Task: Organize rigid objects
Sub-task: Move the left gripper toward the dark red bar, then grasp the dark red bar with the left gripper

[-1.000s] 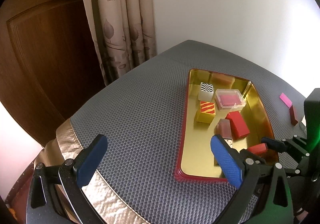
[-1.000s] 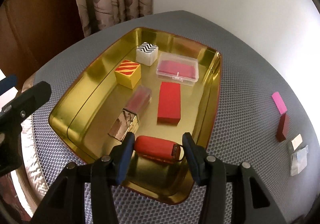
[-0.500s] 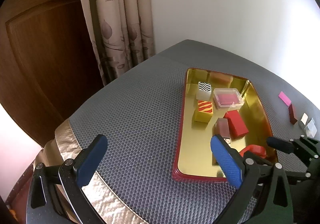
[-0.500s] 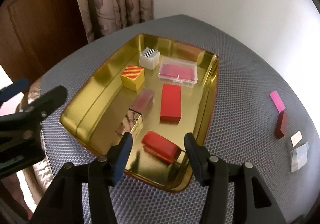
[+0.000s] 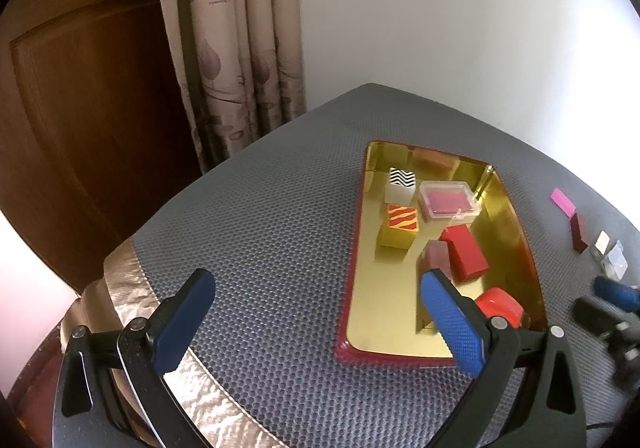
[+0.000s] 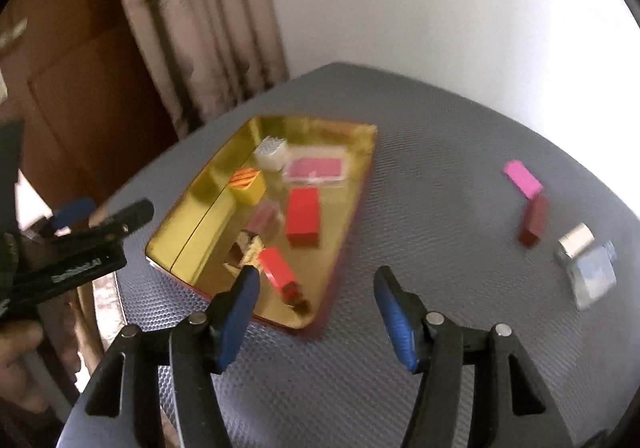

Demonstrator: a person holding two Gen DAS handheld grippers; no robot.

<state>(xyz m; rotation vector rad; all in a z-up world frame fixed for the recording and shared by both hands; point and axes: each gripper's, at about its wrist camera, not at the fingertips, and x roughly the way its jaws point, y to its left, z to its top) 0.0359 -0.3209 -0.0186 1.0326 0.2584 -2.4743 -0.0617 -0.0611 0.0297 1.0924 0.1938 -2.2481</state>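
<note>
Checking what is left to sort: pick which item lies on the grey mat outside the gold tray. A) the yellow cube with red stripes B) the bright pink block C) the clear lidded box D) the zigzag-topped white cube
B: the bright pink block lies on the grey mat, well clear of the gold tray; the other three sit inside the tray.

A leaf-patterned curtain point(image 5: 240, 39) hangs between a brown wooden door point(image 5: 88, 119) and a white wall point(image 5: 460, 27).

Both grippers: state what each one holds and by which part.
Nothing is held. The left gripper is open over the grey mat; the right gripper is opening with nothing between its fingers.
</note>
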